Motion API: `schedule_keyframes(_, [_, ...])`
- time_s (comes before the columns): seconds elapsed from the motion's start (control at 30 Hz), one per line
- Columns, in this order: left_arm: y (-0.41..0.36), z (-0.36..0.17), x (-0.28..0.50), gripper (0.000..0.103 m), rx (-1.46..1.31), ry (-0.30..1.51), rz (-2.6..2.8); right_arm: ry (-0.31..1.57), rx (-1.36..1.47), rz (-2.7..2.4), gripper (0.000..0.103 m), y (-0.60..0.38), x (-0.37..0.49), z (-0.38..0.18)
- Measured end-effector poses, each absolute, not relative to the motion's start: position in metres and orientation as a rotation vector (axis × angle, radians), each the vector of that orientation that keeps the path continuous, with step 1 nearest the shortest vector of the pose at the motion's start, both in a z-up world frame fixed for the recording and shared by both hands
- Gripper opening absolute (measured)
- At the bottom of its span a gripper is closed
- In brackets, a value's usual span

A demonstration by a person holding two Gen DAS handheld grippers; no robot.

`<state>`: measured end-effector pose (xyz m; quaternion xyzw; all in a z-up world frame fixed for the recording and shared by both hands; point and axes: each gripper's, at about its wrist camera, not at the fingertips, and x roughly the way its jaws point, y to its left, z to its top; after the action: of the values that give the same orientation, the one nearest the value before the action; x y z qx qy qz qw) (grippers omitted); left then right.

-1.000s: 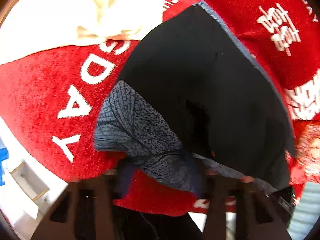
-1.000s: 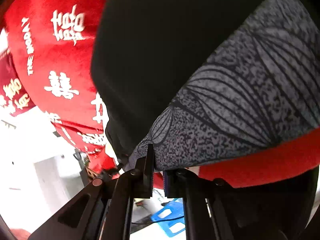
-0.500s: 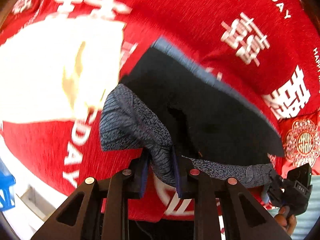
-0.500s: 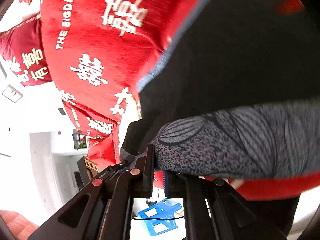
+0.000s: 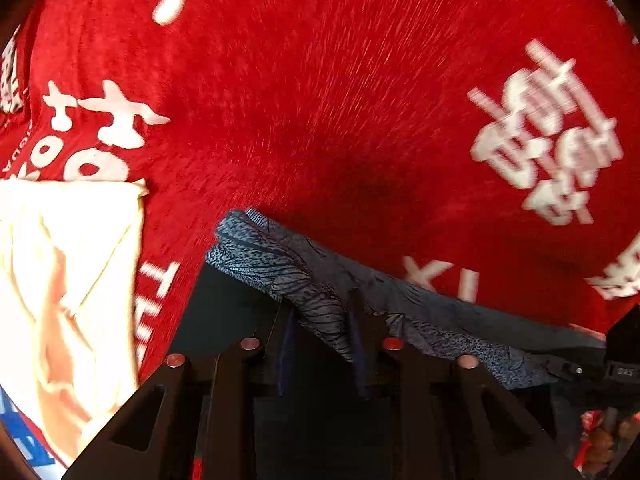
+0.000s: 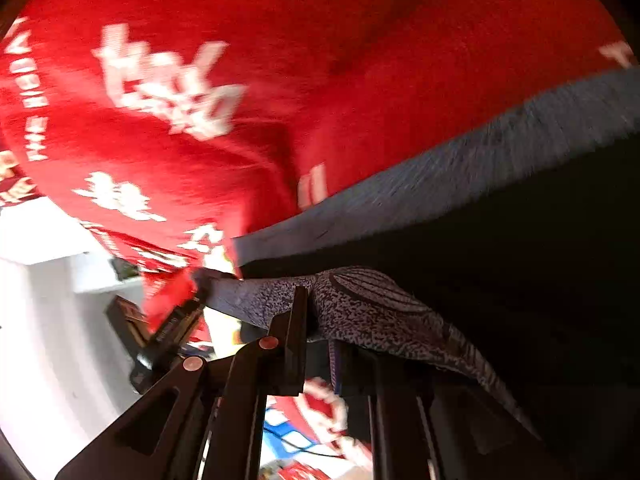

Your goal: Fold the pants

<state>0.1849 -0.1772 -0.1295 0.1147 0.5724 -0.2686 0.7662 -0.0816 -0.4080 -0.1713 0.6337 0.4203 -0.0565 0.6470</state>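
**Both grippers carry the waistband across the red cloth**

Since the earlier frames, the dark pants have slid from the centre of the left wrist view down to its lower edge, and much more bare red tablecloth now fills the top. Motion blur streaks both views.

One pair of pants is visible, black with a grey patterned waistband. Two grippers hold that band, one at each end, likely so the fabric stays stretched and travels flat for a fold.

In the left wrist view, the left gripper sits at the bottom centre; its jaws are opening, yet the patterned band still lies pinched between them. At the lower right edge, the other gripper's black body and part of a hand show.

In the right wrist view, the right gripper sits at the bottom centre, also starting to open, with the waistband clamped between narrow jaws.

One cream garment lies at the left edge, just beside the pants.
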Motion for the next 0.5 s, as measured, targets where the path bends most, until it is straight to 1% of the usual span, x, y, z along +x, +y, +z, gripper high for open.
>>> schedule_keyframes(0.03, [-0.179,-0.134,0.185,0.058,0.274,1.239,-0.538,0.985,1.435,-0.140,0.011,-0.414,-0.075,-0.183])
schedule_keyframes(0.07, [-0.178,-0.137,0.188,0.073,0.298,1.228,-0.475,1.001,1.436,-0.145,0.012,-0.416,-0.072,-0.189])
schedule_keyframes(0.1, [-0.174,-0.134,0.190,0.073,0.292,1.211,-0.435,1.012,1.441,-0.146,0.012,-0.418,-0.070,-0.193])
schedule_keyframes(0.13, [-0.171,-0.131,0.192,0.073,0.273,1.211,-0.430,1.019,1.431,-0.144,0.014,-0.418,-0.067,-0.193])
schedule_keyframes(0.2, [-0.163,-0.118,0.191,0.073,0.267,1.210,-0.431,1.047,1.311,-0.127,0.029,-0.411,-0.061,-0.174])
schedule_keyframes(0.23, [-0.161,-0.113,0.188,0.073,0.283,1.202,-0.436,1.060,1.240,-0.134,0.043,-0.407,-0.059,-0.163])
schedule_keyframes(0.27, [-0.159,-0.107,0.184,0.073,0.313,1.195,-0.443,1.073,1.132,-0.142,0.046,-0.399,-0.056,-0.145])
schedule_keyframes(0.33, [-0.162,-0.102,0.170,0.073,0.378,1.192,-0.491,1.075,0.970,-0.130,0.046,-0.381,-0.049,-0.112])
schedule_keyframes(0.37, [-0.166,-0.104,0.163,0.073,0.405,1.207,-0.530,1.080,0.931,-0.115,0.046,-0.376,-0.047,-0.105])
schedule_keyframes(0.43, [-0.182,-0.119,0.150,0.073,0.466,1.228,-0.573,1.124,0.883,-0.089,0.046,-0.361,-0.037,-0.103])
schedule_keyframes(0.5, [-0.199,-0.133,0.140,0.073,0.495,1.237,-0.573,1.187,0.831,-0.081,0.046,-0.352,-0.021,-0.116])
